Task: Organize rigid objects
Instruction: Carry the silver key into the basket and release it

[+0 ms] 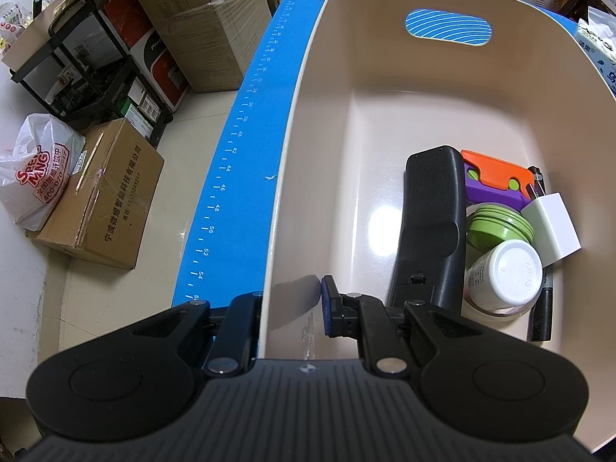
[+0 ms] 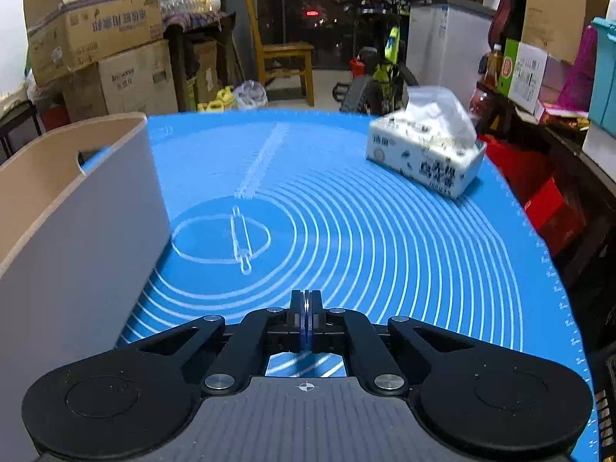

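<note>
Both grippers closed: left gripper (image 1: 292,308) clamps the bin (image 1: 292,177) wall; remote (image 1: 429,223) lies lengthwise inside; right gripper (image 2: 307,308) empty.

bin (image 1: 385,123): smooth beige plastic, glossy floor inside
mat (image 2: 385,238): matt blue, rubbery, white printed lines
remote (image 1: 431,223): matt black plastic
jar lid (image 1: 514,267): smooth white plastic
boxes (image 1: 104,200): brown cardboard, taped
tissue pack (image 2: 427,154): crinkly printed plastic wrap

In the left wrist view, the left gripper's (image 1: 292,304) outer jaw hides behind the bin (image 1: 304,123) wall at lower centre. A black marker (image 1: 541,312) lies half buried under the white jar (image 1: 508,269). The tissue box (image 2: 427,154), upper right, is blurred.
</note>
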Demonstrator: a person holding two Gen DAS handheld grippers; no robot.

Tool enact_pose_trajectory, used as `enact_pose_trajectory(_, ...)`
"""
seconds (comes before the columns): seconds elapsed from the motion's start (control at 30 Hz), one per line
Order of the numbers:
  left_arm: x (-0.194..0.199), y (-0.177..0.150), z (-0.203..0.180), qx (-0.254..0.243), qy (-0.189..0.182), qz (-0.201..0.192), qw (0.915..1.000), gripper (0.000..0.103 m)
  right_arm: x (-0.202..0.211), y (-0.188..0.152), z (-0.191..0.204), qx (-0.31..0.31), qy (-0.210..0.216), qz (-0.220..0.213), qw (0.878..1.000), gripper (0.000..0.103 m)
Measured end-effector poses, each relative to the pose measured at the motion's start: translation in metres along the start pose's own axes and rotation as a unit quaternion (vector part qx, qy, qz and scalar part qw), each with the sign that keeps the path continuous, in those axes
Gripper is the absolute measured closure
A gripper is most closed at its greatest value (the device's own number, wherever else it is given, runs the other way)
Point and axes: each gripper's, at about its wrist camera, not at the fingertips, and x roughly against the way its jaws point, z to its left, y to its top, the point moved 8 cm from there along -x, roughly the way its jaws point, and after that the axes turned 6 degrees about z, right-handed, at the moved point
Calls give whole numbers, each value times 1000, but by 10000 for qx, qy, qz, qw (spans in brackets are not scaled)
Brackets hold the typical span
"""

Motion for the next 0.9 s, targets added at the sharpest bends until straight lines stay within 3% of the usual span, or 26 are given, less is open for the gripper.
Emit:
enact_pose_trajectory(0.27,0,0,0,1,0,-2,10000,86,45,31,11,26,99,-633,9979,90)
enact_pose_trajectory(0.5,-1,-1,0,-1,-15,-2,10000,86,87,60,49,178,522,-1165,9917,90)
enact_pose_trajectory(0.77,-3,-2,-1,7,-34,-3,10000,86,109,79,113,605,1225,-1362,9812,90)
enact_pose_trajectory(0.9,-3,-2,-1,5,-35,-5,10000,87,108,79,155,905,1565,-1256,9755,90)
